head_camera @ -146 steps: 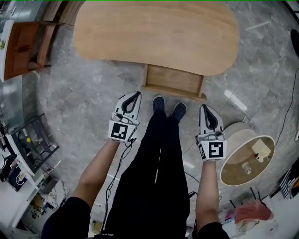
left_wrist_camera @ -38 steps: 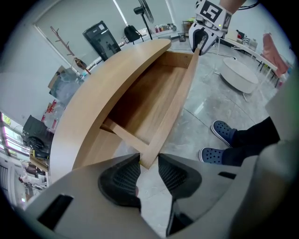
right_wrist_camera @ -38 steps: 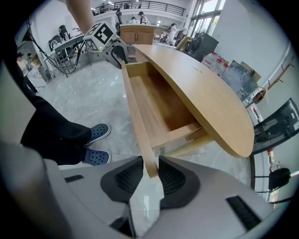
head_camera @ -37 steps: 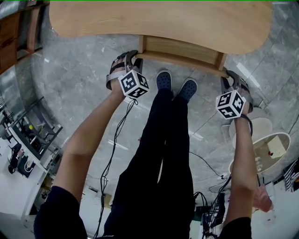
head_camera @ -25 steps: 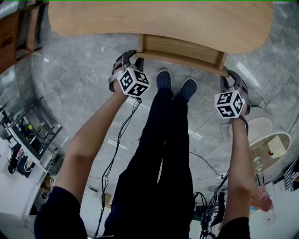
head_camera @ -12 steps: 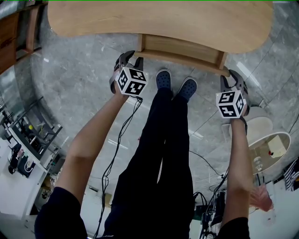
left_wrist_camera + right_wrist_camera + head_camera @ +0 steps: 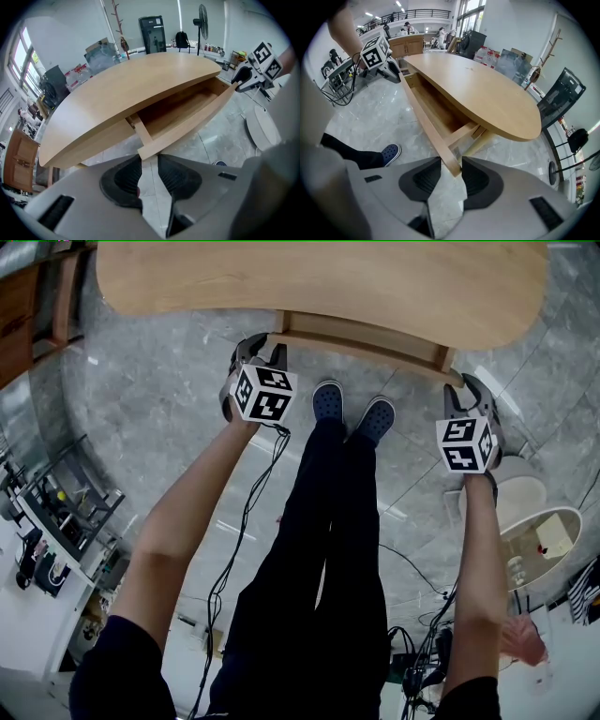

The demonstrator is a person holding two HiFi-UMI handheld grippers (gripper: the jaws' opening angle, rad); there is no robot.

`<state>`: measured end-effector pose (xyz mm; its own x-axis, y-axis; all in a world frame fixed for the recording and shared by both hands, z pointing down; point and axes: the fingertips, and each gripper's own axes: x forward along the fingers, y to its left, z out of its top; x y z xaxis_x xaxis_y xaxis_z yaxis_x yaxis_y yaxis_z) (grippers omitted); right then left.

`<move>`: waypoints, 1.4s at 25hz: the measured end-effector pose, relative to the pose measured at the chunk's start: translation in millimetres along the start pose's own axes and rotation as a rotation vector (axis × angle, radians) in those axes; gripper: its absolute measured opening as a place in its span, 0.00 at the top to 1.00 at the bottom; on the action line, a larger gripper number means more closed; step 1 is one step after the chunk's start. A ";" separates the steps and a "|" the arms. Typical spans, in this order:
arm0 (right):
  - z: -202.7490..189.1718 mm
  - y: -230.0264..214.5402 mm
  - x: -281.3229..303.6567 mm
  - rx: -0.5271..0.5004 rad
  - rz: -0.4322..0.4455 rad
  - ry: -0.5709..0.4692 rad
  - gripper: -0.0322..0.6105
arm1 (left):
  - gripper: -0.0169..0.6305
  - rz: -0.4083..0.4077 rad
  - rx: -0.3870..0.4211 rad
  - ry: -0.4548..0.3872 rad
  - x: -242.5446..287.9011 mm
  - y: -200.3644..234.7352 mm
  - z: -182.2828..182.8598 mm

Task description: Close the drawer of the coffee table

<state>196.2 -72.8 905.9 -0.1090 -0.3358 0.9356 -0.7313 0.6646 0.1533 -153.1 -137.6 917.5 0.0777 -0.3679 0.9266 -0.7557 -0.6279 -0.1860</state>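
Head view. A: drawer [image 7: 361, 341] part-open under tabletop [image 7: 319, 282]. Left tool [image 7: 149, 158] jaws just narrowing, right tool [image 7: 451, 165] just widening. Each loosely straddles a front corner; neither looks clamped.
B: Risk?
A: Uneven push likely skews and jams it; tips could slip off.

Blue shoes [image 7: 327, 400] stand on grey marble floor [image 7: 159, 418]; a black cable [image 7: 246, 512] hangs.

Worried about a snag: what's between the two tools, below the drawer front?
Just the person's blue shoes and dark legs, shown in the head view.
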 end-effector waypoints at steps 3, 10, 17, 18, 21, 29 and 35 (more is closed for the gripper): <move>0.2 -0.6 0.4 0.006 -0.007 0.006 0.71 | 0.78 -0.017 -0.044 0.005 0.4 0.0 -0.7; -0.1 -13.6 4.1 0.165 -0.035 0.002 0.69 | 0.80 -0.034 -0.138 -0.001 3.5 0.2 4.5; 3.1 -17.0 5.2 0.190 -0.033 -0.005 0.69 | 0.80 -0.033 -0.196 0.001 5.7 4.2 8.4; 3.7 -18.1 5.6 0.194 -0.035 -0.005 0.69 | 0.80 -0.033 -0.201 0.002 6.3 4.9 9.6; 4.8 -20.8 6.9 0.222 -0.039 -0.006 0.69 | 0.80 -0.029 -0.208 0.003 7.8 7.2 12.9; 8.5 -24.9 7.8 0.227 -0.045 -0.012 0.69 | 0.80 -0.016 -0.216 -0.001 9.0 11.3 18.1; 6.5 -25.1 9.7 0.244 -0.046 -0.013 0.69 | 0.80 -0.017 -0.228 0.001 11.0 9.7 17.6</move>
<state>209.1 -97.1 909.1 -0.0796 -0.3718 0.9249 -0.8764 0.4681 0.1128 -148.1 -159.8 920.2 0.0915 -0.3575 0.9294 -0.8816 -0.4631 -0.0914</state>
